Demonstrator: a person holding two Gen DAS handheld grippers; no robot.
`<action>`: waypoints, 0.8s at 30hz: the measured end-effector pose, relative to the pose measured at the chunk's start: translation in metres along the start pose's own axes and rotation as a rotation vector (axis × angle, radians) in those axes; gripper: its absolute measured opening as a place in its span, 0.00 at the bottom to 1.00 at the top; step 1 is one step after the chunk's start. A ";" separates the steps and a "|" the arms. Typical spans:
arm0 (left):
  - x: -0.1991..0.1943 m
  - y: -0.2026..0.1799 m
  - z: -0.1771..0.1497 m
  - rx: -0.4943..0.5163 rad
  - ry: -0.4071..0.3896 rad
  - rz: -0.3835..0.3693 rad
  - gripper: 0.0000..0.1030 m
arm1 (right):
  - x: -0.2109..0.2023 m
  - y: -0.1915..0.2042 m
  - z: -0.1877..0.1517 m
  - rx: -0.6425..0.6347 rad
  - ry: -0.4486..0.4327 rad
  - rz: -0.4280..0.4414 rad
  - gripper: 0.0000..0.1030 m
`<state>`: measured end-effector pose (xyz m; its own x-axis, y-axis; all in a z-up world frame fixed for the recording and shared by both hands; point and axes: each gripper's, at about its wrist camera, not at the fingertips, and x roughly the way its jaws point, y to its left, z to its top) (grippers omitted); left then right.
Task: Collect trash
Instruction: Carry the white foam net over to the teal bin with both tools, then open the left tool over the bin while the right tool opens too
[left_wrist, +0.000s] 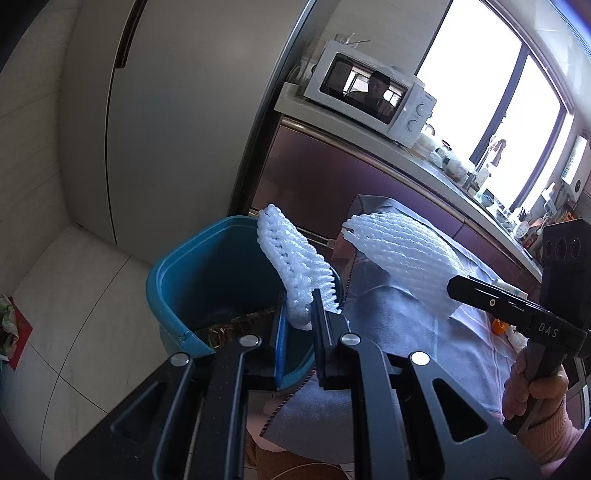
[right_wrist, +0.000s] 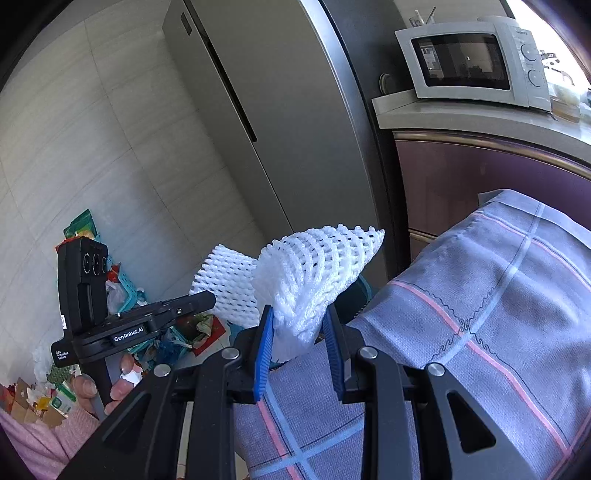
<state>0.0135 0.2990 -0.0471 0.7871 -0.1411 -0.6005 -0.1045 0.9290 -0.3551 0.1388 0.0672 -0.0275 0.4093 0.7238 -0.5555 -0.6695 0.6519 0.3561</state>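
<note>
Now carrying two pieces of trash toward the blue bin (left_wrist: 192, 266) on the floor just past the cloth-covered desk (right_wrist: 498, 295) edge. Left tool (left_wrist: 301, 314) clamping a white foam net (left_wrist: 295, 258) right over the bin's rim; right tool (right_wrist: 299, 332) clamping a second foam net (right_wrist: 317, 273), hanging above the desk's near corner. Next, probably: spreading the left jaws over the opening, then bringing the right one across.

Bin (left_wrist: 192, 273) mouth open; cloth-covered table (left_wrist: 424, 332) flanks it.
</note>
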 end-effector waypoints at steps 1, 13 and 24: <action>0.001 0.003 0.000 -0.006 0.002 0.007 0.12 | 0.003 0.001 0.001 -0.001 0.007 0.003 0.25; 0.017 0.027 -0.005 -0.057 0.029 0.079 0.12 | 0.047 0.017 0.010 -0.045 0.104 -0.015 0.25; 0.046 0.028 -0.009 -0.077 0.077 0.114 0.13 | 0.089 0.019 0.016 -0.043 0.203 -0.049 0.26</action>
<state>0.0413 0.3148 -0.0913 0.7188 -0.0645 -0.6922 -0.2392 0.9120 -0.3333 0.1722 0.1480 -0.0585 0.3116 0.6281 -0.7130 -0.6793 0.6719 0.2950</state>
